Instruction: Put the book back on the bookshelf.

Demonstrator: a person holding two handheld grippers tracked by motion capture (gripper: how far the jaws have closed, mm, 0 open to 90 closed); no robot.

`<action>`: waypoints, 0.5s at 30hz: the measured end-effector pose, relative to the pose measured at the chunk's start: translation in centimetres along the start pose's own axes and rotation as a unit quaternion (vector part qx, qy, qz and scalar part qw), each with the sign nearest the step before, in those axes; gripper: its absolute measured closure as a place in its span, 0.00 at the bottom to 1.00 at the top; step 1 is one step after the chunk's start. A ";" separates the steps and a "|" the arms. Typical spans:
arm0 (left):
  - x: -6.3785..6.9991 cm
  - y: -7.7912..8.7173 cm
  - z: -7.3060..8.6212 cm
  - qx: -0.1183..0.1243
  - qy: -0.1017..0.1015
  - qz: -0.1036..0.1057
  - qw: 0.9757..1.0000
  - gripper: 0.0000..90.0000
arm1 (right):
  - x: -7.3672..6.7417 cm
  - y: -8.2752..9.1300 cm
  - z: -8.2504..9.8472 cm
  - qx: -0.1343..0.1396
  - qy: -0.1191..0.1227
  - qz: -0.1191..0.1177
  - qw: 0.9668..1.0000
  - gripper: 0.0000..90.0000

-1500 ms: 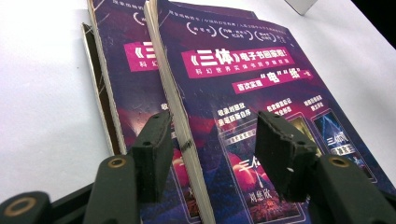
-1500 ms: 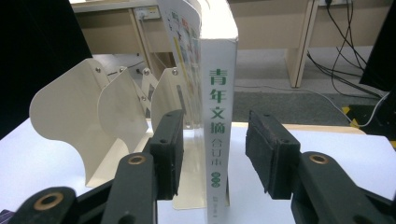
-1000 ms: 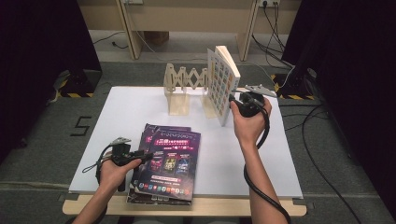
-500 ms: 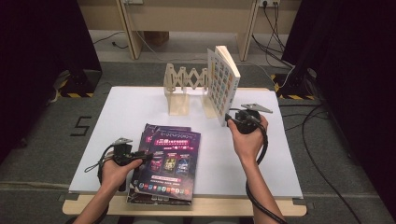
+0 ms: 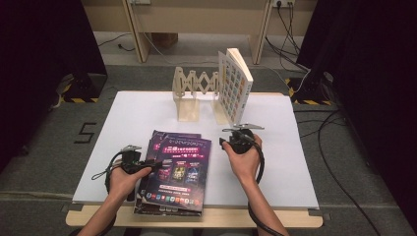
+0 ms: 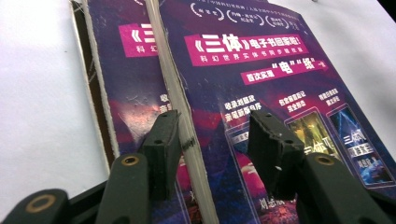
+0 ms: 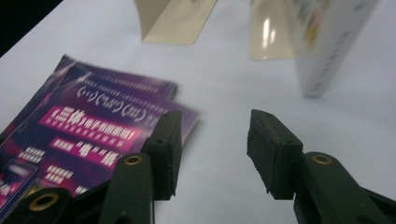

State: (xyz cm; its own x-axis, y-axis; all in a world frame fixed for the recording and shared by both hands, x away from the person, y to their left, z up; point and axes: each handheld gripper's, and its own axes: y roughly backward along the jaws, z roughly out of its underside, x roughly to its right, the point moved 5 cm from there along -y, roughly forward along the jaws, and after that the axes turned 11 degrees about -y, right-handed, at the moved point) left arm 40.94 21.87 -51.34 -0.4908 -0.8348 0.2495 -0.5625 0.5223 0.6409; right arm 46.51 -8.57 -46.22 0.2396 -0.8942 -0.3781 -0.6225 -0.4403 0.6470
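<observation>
A stack of purple booklets (image 5: pixel 177 172) lies at the front of the white table (image 5: pixel 133 113). My left gripper (image 5: pixel 156 164) is at the stack's left edge. In the left gripper view its jaws (image 6: pixel 215 116) straddle the top booklet's (image 6: pixel 261 60) edge, one over the cover and one on the lower booklet (image 6: pixel 126 70). They have just been closing, with a gap still showing, so the gripper is open. My right gripper (image 5: pixel 223 142) hangs open and empty low over bare table beside the stack's far right corner (image 7: pixel 93 126).
A wooden folding rack (image 5: pixel 189 83) stands at the back of the table, its feet (image 7: pixel 173 23) on the board. A white book (image 5: pixel 236 83) stands upright at the rack's right end (image 7: pixel 322 46). Cables run over the floor on the right.
My right hand has come down and toward the front, from beside the upright book to just right of the booklets. The left hand has stayed at the stack's left edge.
</observation>
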 end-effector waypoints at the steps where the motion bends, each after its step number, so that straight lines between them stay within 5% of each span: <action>1: 0.0 0.0 0.0 0.000 -0.001 -0.001 1.000 0.60 | -0.3 -0.3 0.3 -0.007 0.000 -0.005 1.000 0.62; 9: -0.2 0.1 0.0 0.003 0.026 -0.002 1.000 0.65 | -1.9 -3.0 2.5 -0.070 -0.008 -0.034 0.997 0.62; 15: -0.2 0.1 0.0 0.003 0.027 -0.008 1.000 0.67 | -2.6 -3.9 3.6 -0.097 -0.015 -0.049 0.994 0.62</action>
State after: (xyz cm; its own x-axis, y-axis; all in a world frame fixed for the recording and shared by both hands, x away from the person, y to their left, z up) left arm 40.98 22.06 -51.31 -0.4456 -0.8512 0.2774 -0.5748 0.5096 0.6402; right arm 45.63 -4.24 -50.19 0.2686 -0.8447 -0.4630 -0.4413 -0.5352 0.7203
